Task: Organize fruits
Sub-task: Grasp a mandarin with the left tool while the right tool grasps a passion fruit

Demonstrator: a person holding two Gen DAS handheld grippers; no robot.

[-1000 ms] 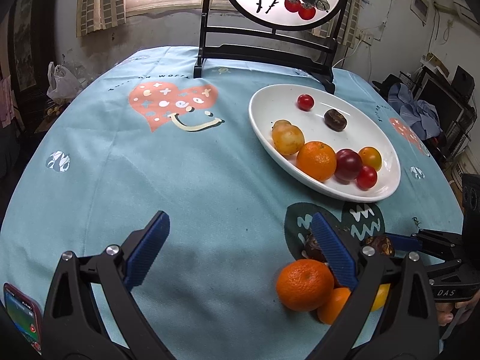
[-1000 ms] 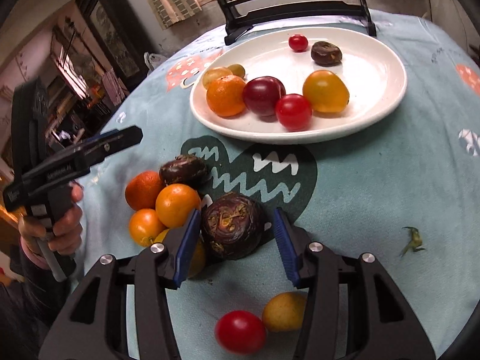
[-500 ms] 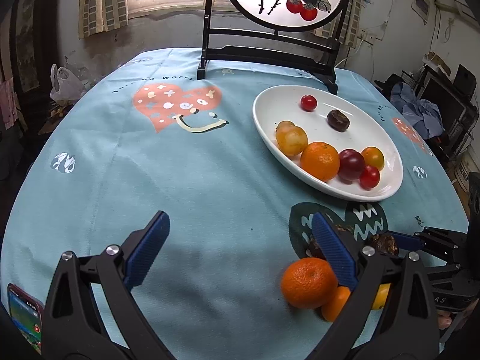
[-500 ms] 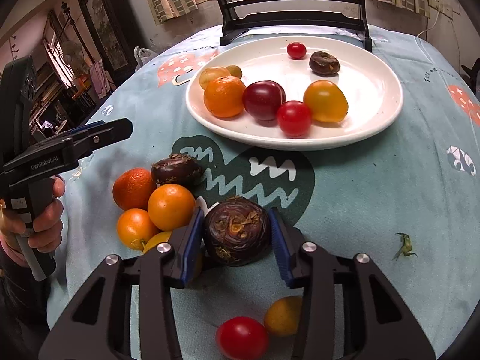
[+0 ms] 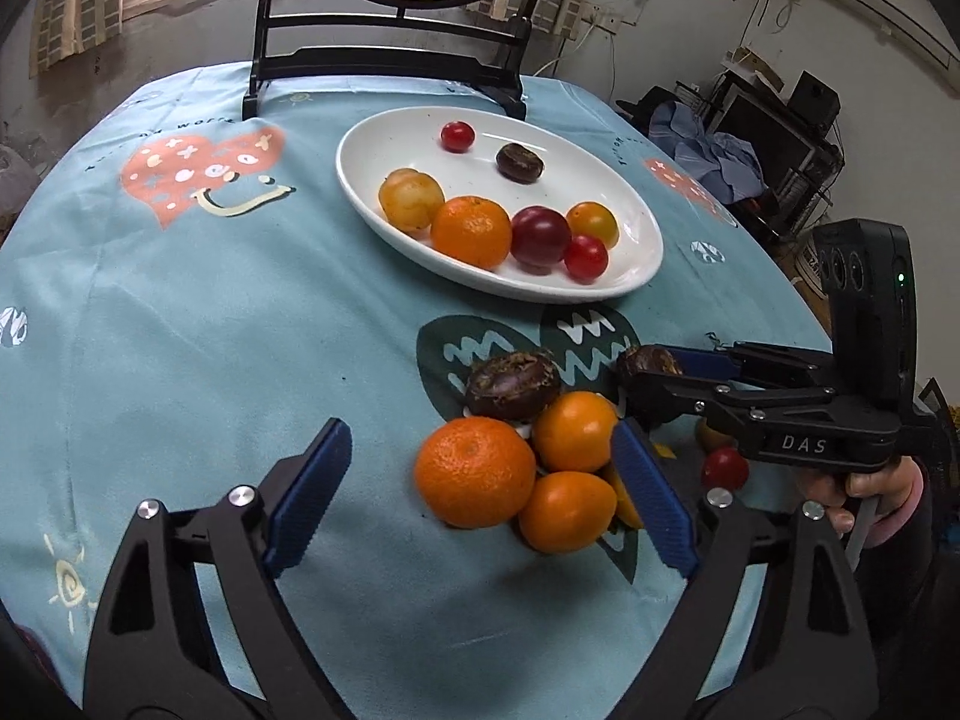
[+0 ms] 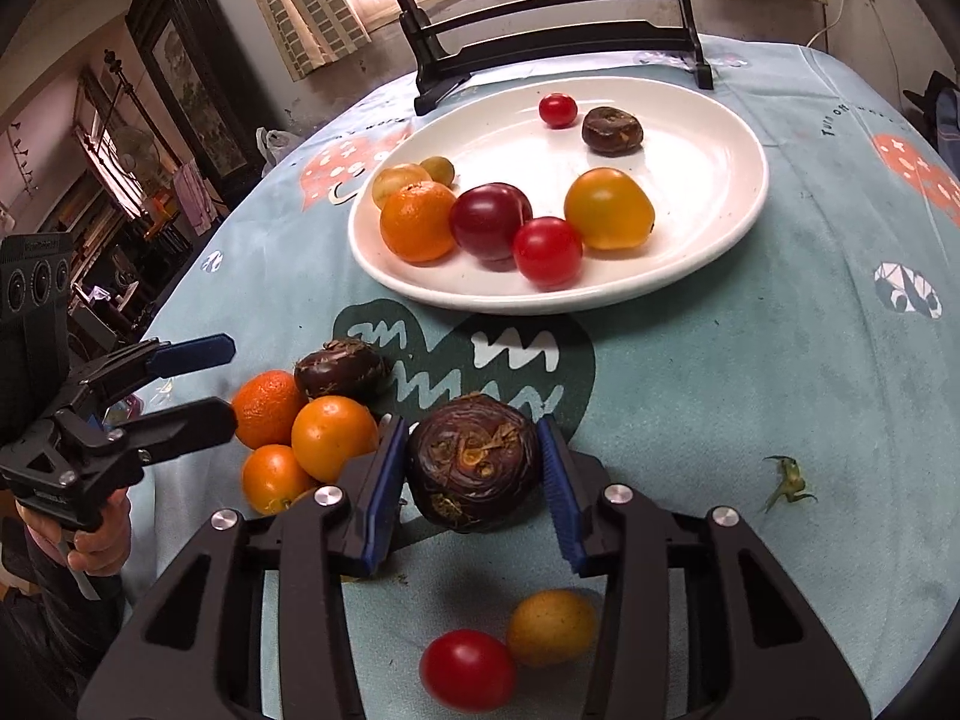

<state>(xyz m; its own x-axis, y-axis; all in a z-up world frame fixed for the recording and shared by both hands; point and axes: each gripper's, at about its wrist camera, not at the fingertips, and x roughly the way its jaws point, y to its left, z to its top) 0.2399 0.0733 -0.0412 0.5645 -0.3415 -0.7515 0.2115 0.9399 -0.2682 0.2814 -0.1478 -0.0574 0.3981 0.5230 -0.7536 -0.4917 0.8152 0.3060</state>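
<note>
A yellow fruit (image 5: 625, 501) hides mostly behind the left tool's finger (image 5: 651, 501); its kind is unclear.

Plate (image 6: 708, 276) sits toward the table's (image 6: 780, 390) far edge, before a stand (image 6: 540, 42); loose fruit cluster (image 6: 312, 426) lies nearer, left of the plate's near rim.

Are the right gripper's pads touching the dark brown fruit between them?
Touching. The right wrist view shows both blue pads pressed against the dark brown fruit, lifted clear of the cloth.
</note>
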